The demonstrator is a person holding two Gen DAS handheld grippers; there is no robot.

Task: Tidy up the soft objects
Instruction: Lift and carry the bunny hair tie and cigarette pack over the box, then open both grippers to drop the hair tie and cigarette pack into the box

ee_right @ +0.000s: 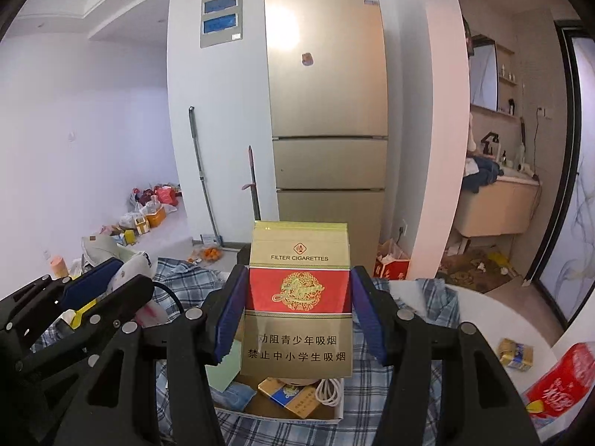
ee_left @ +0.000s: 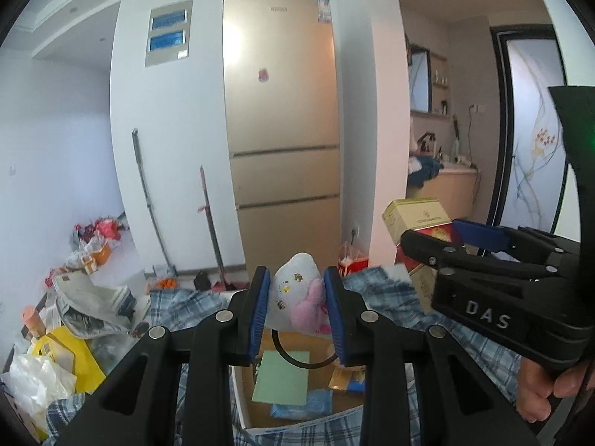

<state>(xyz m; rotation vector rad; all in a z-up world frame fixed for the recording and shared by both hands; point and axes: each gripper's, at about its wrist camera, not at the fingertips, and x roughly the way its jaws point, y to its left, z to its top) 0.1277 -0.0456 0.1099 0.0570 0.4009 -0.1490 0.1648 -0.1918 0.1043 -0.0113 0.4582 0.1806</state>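
Observation:
My left gripper [ee_left: 297, 308] is shut on a small white plush toy [ee_left: 293, 290] with a pink part and bee prints, held up in the air. My right gripper [ee_right: 299, 293] is shut on a gold and red cigarette carton [ee_right: 297, 319], upright between its blue pads. Both hang above an open cardboard box [ee_left: 256, 409] that lies on a blue plaid cloth [ee_left: 465, 356]. In the left wrist view the right gripper [ee_left: 442, 239] shows at the right with the carton [ee_left: 412, 217]. The right wrist view shows the left gripper [ee_right: 111, 284] and plush toy [ee_right: 130, 271] at the left.
The box [ee_right: 327, 414] holds a green sheet [ee_left: 282, 375], blue packets, a small cigarette pack [ee_right: 293, 397] and a white cable [ee_right: 331, 390]. A red package [ee_right: 557, 383] and a gold packet [ee_right: 515, 353] lie on the white table [ee_right: 483, 308]. Bags and papers [ee_left: 74, 319] clutter the left; a fridge [ee_left: 282, 130] stands behind.

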